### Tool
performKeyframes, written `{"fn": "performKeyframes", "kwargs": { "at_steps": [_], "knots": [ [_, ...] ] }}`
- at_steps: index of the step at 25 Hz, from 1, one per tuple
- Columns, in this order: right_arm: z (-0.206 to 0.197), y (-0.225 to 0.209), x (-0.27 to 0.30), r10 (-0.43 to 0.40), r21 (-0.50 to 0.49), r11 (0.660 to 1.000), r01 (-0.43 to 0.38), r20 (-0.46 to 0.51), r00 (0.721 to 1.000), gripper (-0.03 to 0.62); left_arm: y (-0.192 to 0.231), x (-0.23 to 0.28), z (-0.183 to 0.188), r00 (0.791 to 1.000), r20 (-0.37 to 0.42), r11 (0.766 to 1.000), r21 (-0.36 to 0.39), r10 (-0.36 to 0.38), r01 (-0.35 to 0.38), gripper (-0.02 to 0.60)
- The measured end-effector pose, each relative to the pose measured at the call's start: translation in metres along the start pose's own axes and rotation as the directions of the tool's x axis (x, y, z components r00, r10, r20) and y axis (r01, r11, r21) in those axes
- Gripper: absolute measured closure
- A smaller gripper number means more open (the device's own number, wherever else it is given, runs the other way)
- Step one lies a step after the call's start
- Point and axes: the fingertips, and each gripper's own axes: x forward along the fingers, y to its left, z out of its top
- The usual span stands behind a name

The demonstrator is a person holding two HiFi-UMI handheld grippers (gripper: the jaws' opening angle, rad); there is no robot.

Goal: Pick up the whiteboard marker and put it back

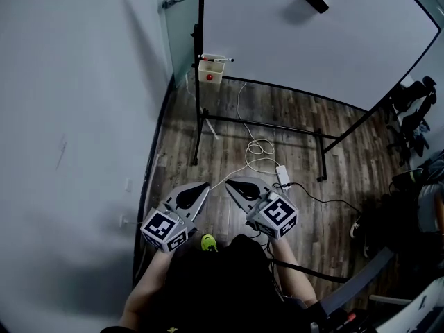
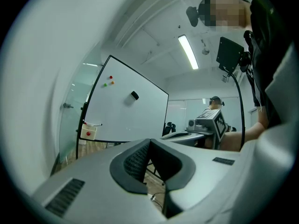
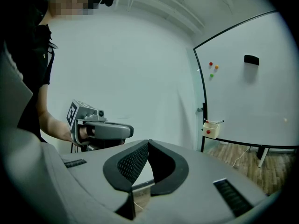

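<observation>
Marker: the whiteboard marker lies across the top of the small box hung at the lower left corner of the whiteboard, well apart from both your tongs.
Handling: expect a light, stiff plastic barrel, smooth enough to roll or slip. It is not fragile, but a skewed pinch could flick it off the box.
Where to grip: take it at mid-barrel, with the jaws across its length. The end that sticks out past the box toward the board looks the freest to reach. Which end has the cap is too small to tell.
Left tongs: your left gripper is closed with nothing between its jaws.
Right tongs: your right gripper is also closed and empty. Open whichever one you use before you reach the box.
Edges: the box rim sits just under the marker, the black frame post is just beside it, and the wall is close on the left.
Open room: the wood floor between you and the board is open, but a white cable and the stand's legs cross it low down. Come in from the right of the box.
</observation>
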Motion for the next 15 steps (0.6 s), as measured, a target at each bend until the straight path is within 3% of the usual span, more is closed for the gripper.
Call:
{"fn": "performKeyframes", "kwargs": {
  "at_steps": [15],
  "knots": [
    [-0.011, 0.004, 0.008, 0.034, 0.026, 0.999, -0.033, -0.019, 0.999, 0.592, 0.017, -0.009, -0.005, 0.999, 0.011, 0.999, -0.031, 0.039, -0.038, 0.557]
  ]
}}
